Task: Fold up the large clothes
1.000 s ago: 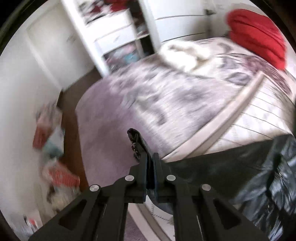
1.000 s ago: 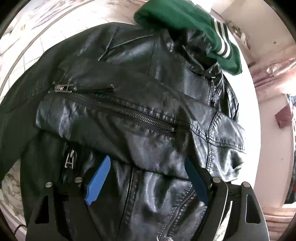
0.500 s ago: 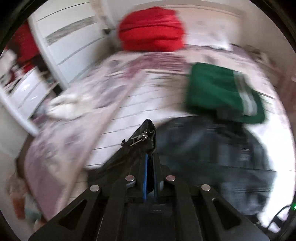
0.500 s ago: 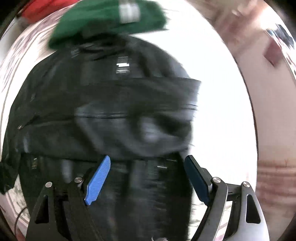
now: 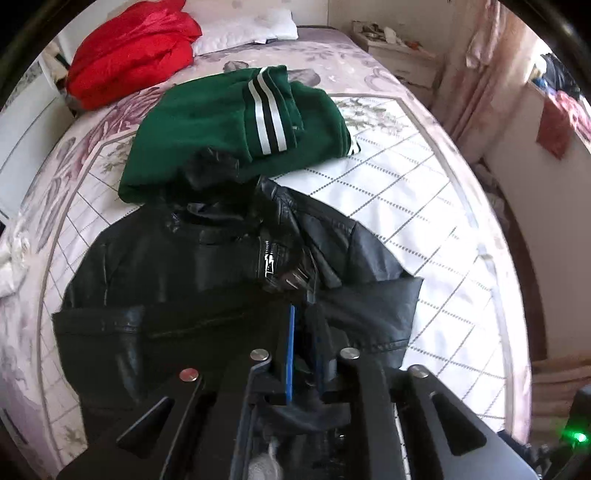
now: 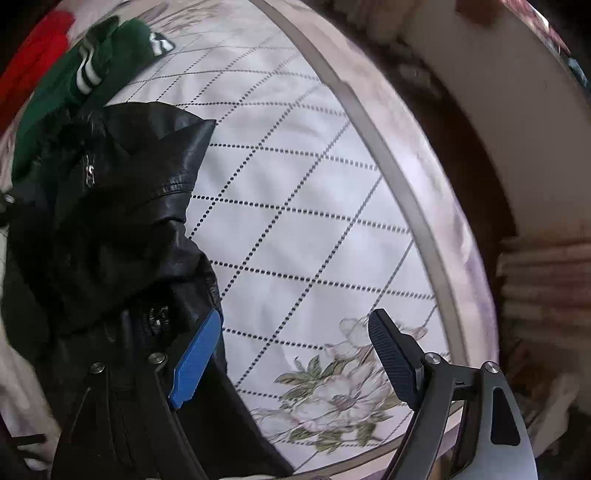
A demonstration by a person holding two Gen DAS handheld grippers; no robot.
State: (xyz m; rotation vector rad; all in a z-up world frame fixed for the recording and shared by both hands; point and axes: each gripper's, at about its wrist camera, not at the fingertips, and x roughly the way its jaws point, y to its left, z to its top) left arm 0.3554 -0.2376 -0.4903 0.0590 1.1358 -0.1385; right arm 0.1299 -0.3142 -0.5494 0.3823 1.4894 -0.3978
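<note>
A black leather jacket (image 5: 207,258) lies spread on the bed (image 5: 406,206), one sleeve folded across its front. My left gripper (image 5: 304,310) hovers over the folded sleeve. Its jaws are opening, a narrow gap shows between the blue pads, and a bunch of black leather still sits between them. In the right wrist view the jacket (image 6: 110,221) fills the left side. My right gripper (image 6: 295,317) stands open above the bare quilted cover (image 6: 295,203), its left pad (image 6: 195,362) just at the jacket's edge, with nothing between the fingers.
A folded green garment with white stripes (image 5: 221,122) lies just beyond the jacket's collar. A red garment (image 5: 133,48) and a pillow (image 5: 243,26) sit at the bed's head. A nightstand (image 5: 399,55) and pink curtain (image 5: 480,74) stand to the right. The bed's edge (image 6: 388,166) runs close on the right.
My left gripper has swung from the bed's left side across over the jacket, carrying the sleeve onto its front. My right gripper has slid off the jacket to its right edge.
</note>
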